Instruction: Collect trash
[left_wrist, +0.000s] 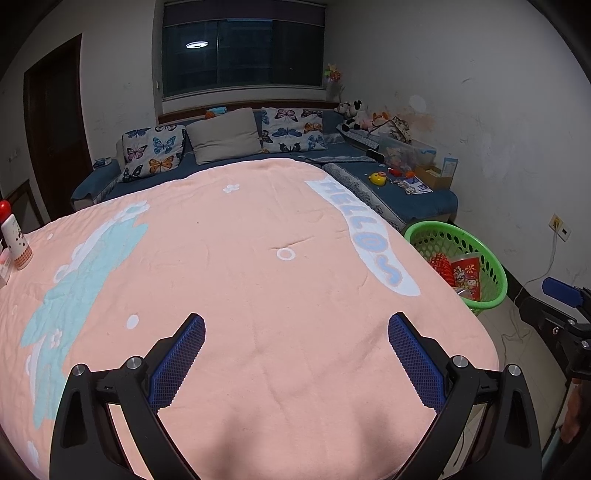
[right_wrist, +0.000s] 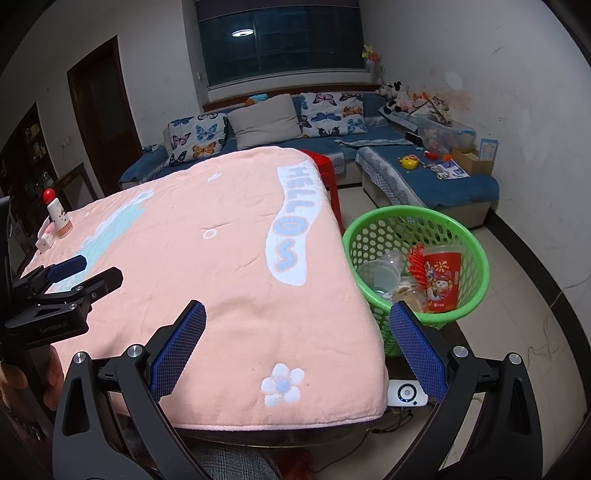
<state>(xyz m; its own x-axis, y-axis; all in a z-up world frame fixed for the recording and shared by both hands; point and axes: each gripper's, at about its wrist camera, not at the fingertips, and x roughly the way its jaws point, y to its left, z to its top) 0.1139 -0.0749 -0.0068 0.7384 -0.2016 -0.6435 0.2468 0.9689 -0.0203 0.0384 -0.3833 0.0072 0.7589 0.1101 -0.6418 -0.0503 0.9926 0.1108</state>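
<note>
A green perforated basket (right_wrist: 402, 229) stands on the floor at the table's right edge; it holds a red printed paper cup (right_wrist: 441, 282), clear plastic cups (right_wrist: 380, 273) and other wrappers. The basket (left_wrist: 491, 273) and red cup (left_wrist: 467, 275) also show in the left wrist view. My left gripper (left_wrist: 295, 332) hovers open over the pink blanket (left_wrist: 240, 277), nothing between its blue pads. My right gripper (right_wrist: 297, 321) is open above the blanket's near right corner (right_wrist: 258, 295), empty. The left gripper (right_wrist: 74, 273) shows at the left of the right wrist view, held by a hand.
A white bottle with a red cap (right_wrist: 57, 214) and a small white box (right_wrist: 46, 240) stand at the table's far left. A red plastic stool (right_wrist: 327, 170) sits behind the table. A blue corner sofa (right_wrist: 424, 181) with cushions and toys fills the back. A white device (right_wrist: 406, 393) lies under the table edge.
</note>
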